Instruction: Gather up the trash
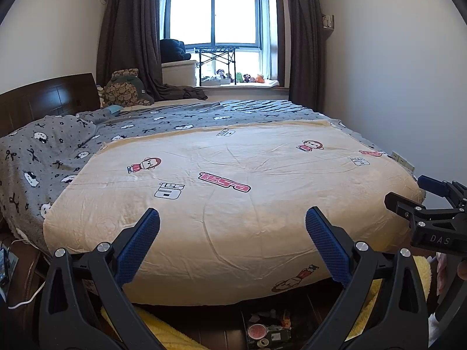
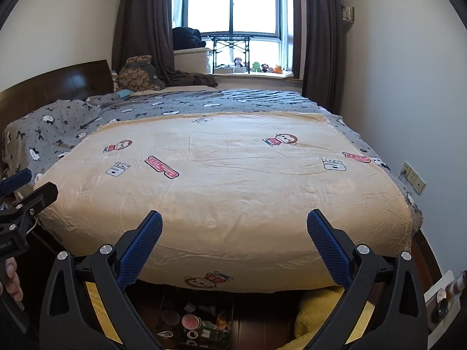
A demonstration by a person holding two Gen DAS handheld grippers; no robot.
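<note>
I hold both grippers above the foot of the bed [image 1: 233, 160], side by side and pointed toward the window [image 1: 214, 14], I think because from this height both cameras can see the whole cover and also the floor in front of the bed. The left gripper [image 1: 232, 224] is released, its blue pads stand wide apart and nothing is between them. The right gripper [image 2: 234, 226] is released in the same way and it also carries nothing. On top of the bed I find only the yellow blanket [image 2: 233, 189] with cartoon prints and the grey blanket [image 1: 43, 157] behind it; no trash lies there as far as I can see. The trash [image 1: 267, 331] lies on the dark wooden floor just in front of the foot of the bed, a small heap of scraps, round lids and a dark packet. In both views it is low at the bottom edge, below the grippers and between their arms, so it is nearer to me than the pads and well under them. Beside the heap, also in front of the bed, lies a yellow fluffy cloth [image 2: 318, 309]. I cannot see any bin or bag for the trash in these views.
</note>
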